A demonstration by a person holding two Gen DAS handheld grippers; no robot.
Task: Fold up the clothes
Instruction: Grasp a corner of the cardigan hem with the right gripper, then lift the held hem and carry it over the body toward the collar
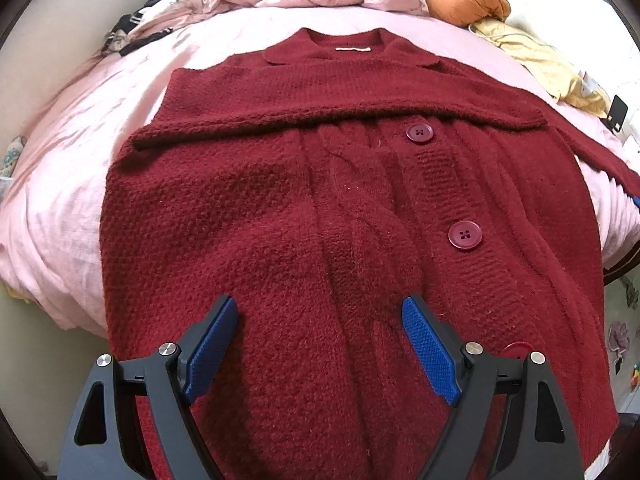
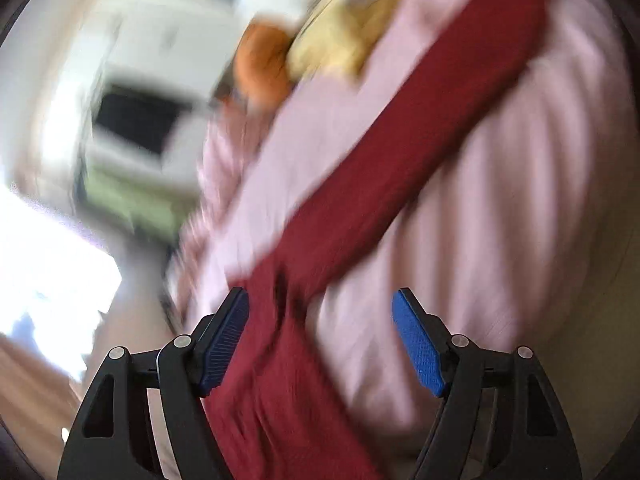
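A: We're over the dark red cardigan [image 1: 320, 208], spread front-up on the pink bed sheet [image 1: 60, 208], collar at the far end, two buttons [image 1: 464, 235] showing down the placket.

B: One sleeve [image 1: 320, 114] lies folded across the chest. Our left gripper [image 1: 320, 340] hangs above the lower body of the knit, fingers [image 1: 430, 350] spread wide, nothing between them.

A: On the right wrist view everything's smeared with blur. We can make out the other sleeve [image 2: 384, 168] running diagonally over the sheet [image 2: 520, 200].

B: Our right gripper [image 2: 320, 332] has its fingers [image 2: 416, 344] released, apart; the sleeve's end passes by the left finger, ungripped.

A: Orange cushion [image 1: 466, 0] and yellow cloth [image 1: 548, 68] sit at the bed's far right.
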